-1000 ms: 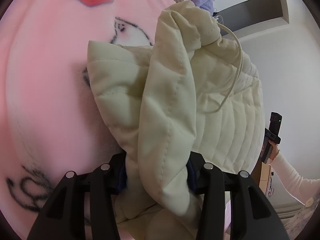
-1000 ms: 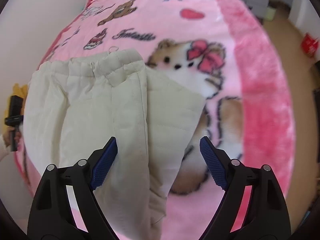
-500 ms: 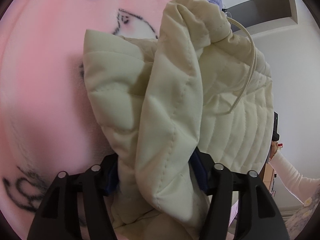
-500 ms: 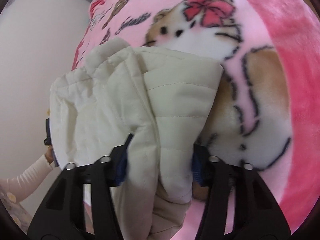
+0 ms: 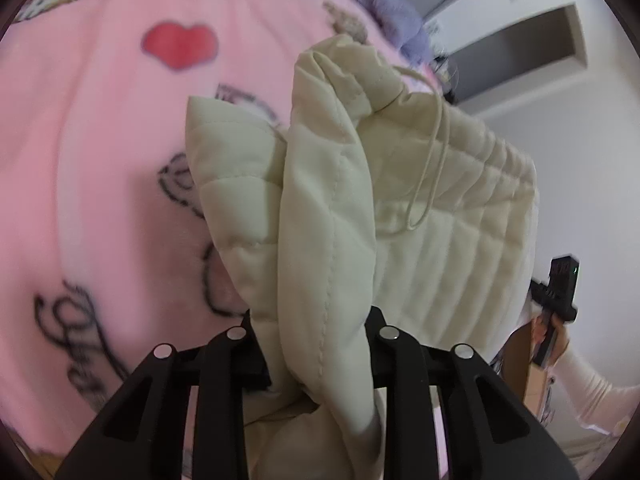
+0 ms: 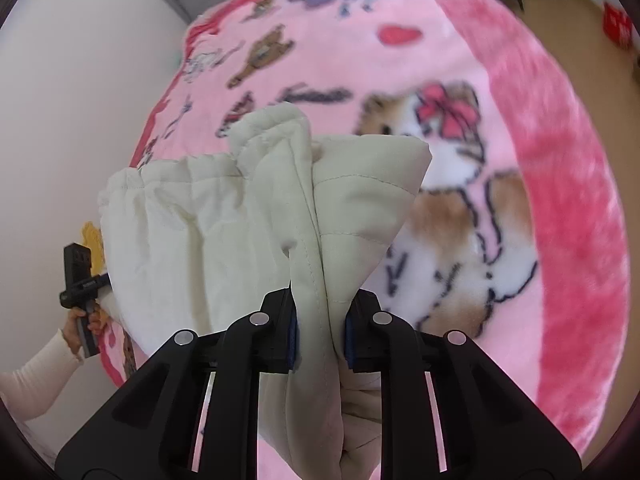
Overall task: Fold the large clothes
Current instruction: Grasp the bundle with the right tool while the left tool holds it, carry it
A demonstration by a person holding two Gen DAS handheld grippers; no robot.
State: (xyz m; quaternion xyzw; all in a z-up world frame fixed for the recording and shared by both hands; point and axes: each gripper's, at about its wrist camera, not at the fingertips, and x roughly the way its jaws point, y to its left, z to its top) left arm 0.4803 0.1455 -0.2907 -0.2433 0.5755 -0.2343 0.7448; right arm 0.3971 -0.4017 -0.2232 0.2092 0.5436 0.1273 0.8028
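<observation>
Here both the left gripper [image 5: 316,344] and the right gripper [image 6: 320,332] have their fingers clamped on the cream quilted jacket [image 5: 440,208] above the pink blanket [image 6: 460,40].

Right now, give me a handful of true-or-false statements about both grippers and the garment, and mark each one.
1. The left gripper is shut on the cream quilted garment. True.
2. The right gripper is open and clear of the fabric. False: it is shut on a fold of the garment.
3. The garment lies over a pink cartoon blanket. True.
4. The garment is dark blue. False: it is cream.
5. A thin cord loops over the garment. True.
</observation>
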